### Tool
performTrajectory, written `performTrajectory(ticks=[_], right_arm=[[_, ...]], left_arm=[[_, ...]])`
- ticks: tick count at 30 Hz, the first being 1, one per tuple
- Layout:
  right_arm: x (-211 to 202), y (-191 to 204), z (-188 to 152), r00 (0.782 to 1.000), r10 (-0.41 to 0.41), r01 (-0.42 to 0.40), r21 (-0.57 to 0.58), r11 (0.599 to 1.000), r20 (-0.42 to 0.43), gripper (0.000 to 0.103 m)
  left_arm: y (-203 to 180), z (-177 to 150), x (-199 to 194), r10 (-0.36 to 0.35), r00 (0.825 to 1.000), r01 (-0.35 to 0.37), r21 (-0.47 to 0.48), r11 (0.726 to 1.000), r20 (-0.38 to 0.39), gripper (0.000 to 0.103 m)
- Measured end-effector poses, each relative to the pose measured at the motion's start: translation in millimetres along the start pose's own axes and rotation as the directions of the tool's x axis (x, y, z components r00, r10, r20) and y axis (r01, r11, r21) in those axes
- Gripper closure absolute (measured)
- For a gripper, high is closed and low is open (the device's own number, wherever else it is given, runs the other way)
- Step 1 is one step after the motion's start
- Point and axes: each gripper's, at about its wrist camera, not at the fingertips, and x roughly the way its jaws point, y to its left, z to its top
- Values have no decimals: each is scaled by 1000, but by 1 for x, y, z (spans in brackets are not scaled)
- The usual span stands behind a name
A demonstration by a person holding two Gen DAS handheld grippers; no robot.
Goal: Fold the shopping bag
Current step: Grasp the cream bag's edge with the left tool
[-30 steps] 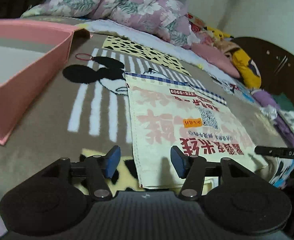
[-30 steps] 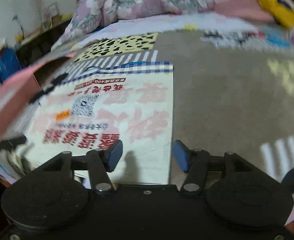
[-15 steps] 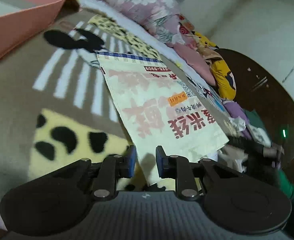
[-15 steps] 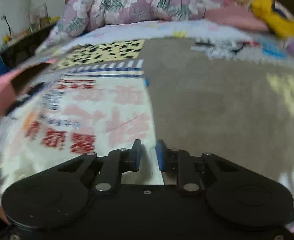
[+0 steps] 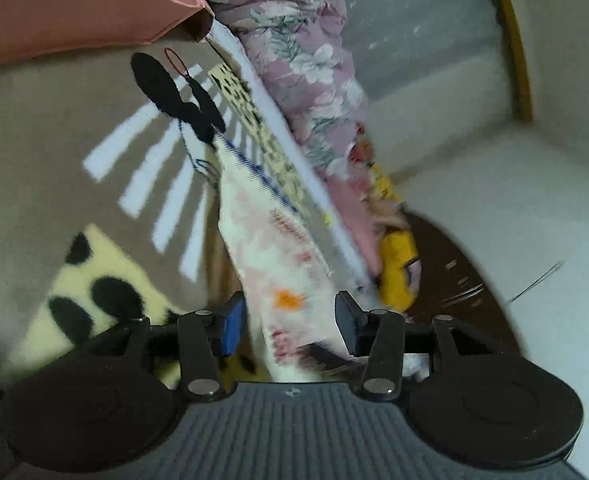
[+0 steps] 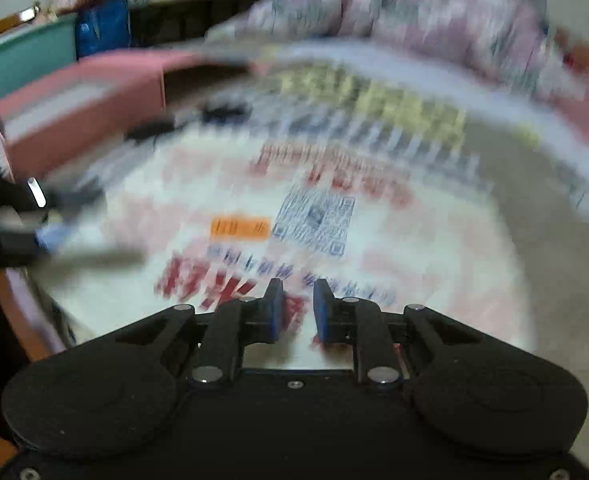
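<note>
Shopping bag (image 6: 374, 248) on the bed (image 5: 34, 160): left gripper (image 5: 290, 320), fingers just reopened, straddles its raised edge at 12 o'clock, unpinched; right gripper (image 6: 297, 308), fingers narrowly parted, hovers over the print, apparently repositioning.

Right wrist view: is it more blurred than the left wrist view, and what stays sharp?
Right wrist view: heavy motion blur smears the shopping bag print; only the right gripper is sharp. Left wrist view: milder blur, worst on the bag near the left gripper; strong fisheye bending.
</note>
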Motion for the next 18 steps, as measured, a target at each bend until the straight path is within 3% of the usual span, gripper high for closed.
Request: performTrajectory(ticks=[6, 9, 11, 13, 16, 18], right_arm=[[0, 5, -6, 999, -35, 33, 65, 997, 25, 86], [-3, 10, -8, 999, -22, 20, 67, 998, 28, 86], [-6, 11, -9, 1000, 12, -14, 75, 997, 22, 86], [-9, 6, -9, 999, 47, -47, 86, 995, 6, 86], [-25, -14, -16, 993, 109, -117, 205, 972, 49, 85], [-36, -37, -31, 983, 142, -174, 344, 923, 117, 85]], left_arm=[[-13, -8, 15, 99, 995, -95, 129, 987, -29, 59], [-14, -4, 20, 147, 988, -138, 147, 979, -49, 74], [-13, 0, 23, 153, 987, -145, 127, 981, -54, 91], [-13, 3, 22, 144, 988, -139, 104, 985, -51, 95], [-23, 10, 17, 127, 991, -122, 103, 987, -36, 96], [-31, 16, 13, 109, 994, -106, 102, 989, -23, 98]])
